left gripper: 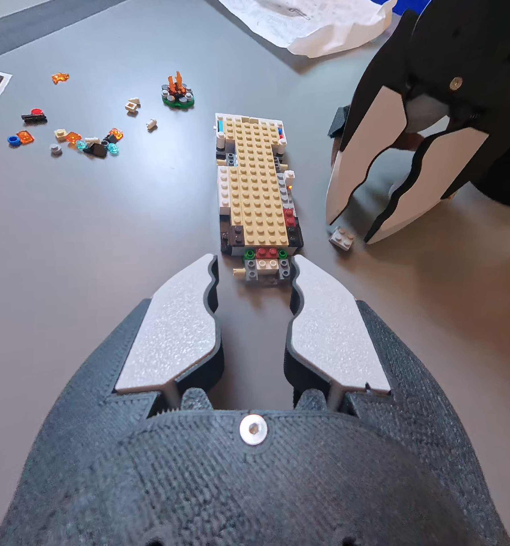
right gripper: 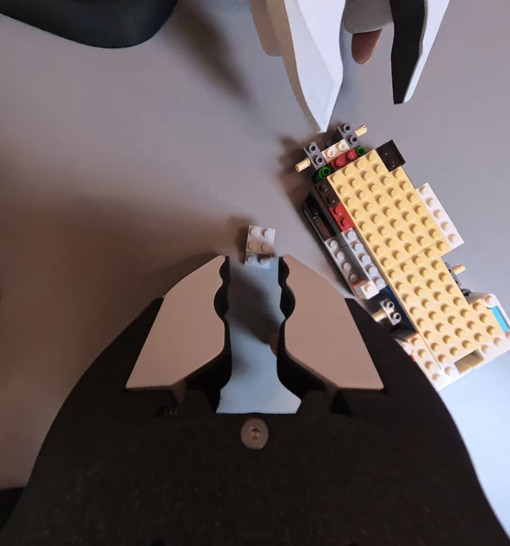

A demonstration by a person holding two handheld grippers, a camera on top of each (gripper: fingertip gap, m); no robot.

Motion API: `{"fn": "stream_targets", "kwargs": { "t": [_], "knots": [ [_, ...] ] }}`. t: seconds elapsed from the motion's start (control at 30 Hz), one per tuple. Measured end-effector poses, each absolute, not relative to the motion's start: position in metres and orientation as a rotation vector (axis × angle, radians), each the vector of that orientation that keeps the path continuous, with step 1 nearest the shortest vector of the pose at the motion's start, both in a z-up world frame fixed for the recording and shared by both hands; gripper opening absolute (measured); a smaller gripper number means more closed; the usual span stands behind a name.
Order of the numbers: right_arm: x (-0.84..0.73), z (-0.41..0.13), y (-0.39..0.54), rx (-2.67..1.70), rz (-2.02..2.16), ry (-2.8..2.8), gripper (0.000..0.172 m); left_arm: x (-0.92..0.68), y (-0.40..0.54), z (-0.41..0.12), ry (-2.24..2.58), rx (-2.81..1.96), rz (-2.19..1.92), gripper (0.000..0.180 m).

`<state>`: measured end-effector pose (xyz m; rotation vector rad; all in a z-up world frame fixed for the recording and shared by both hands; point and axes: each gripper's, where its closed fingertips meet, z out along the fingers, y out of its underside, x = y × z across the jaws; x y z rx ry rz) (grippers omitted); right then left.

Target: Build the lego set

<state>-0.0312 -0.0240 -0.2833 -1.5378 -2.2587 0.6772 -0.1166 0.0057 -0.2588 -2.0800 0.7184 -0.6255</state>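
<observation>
Jaws parted on both: left gripper (left gripper: pixel 255 266) straddles the studded tan brick model's (left gripper: pixel 258 189) nose, not pressing; right gripper (right gripper: pixel 252 260) empty, beside small white plate (right gripper: pixel 259 245) on matte grey bench (left gripper: pixel 114 236).

1. A grey table (left gripper: pixel 129 206) carries everything.
2. A long brick model (left gripper: pixel 256 189) with a tan studded top lies flat on it.
3. Just right of the model's near end lies a small white brick (left gripper: pixel 342 237).
4. Left of the model, well apart, loose small pieces (left gripper: pixel 70 139) lie scattered.
5. Beyond them, nearer the model's far end, stands a little campfire build (left gripper: pixel 177 94).
6. Crumpled white paper (left gripper: pixel 321 26) lies beyond the model's far end.
</observation>
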Motion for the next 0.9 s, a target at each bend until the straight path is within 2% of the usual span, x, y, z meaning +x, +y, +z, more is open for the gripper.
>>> {"fn": "stream_targets", "kwargs": {
  "t": [0.47, 0.67, 0.9],
  "knots": [
    [-0.031, -0.286, -0.031, -1.591, 0.672, -2.237, 0.028, -0.104, -0.009, -0.257, 0.902, -2.036, -0.532, 0.04],
    [-0.024, -0.274, -0.063, -1.572, 0.836, -2.27, 0.027, -0.106, -0.015, -0.251, 0.886, -2.013, -0.582, 0.039],
    [-0.036, -0.276, -0.032, -1.584, 0.731, -2.197, 0.026, -0.098, -0.02, -0.257, 0.937, -2.019, -0.592, 0.038]
  ]
}}
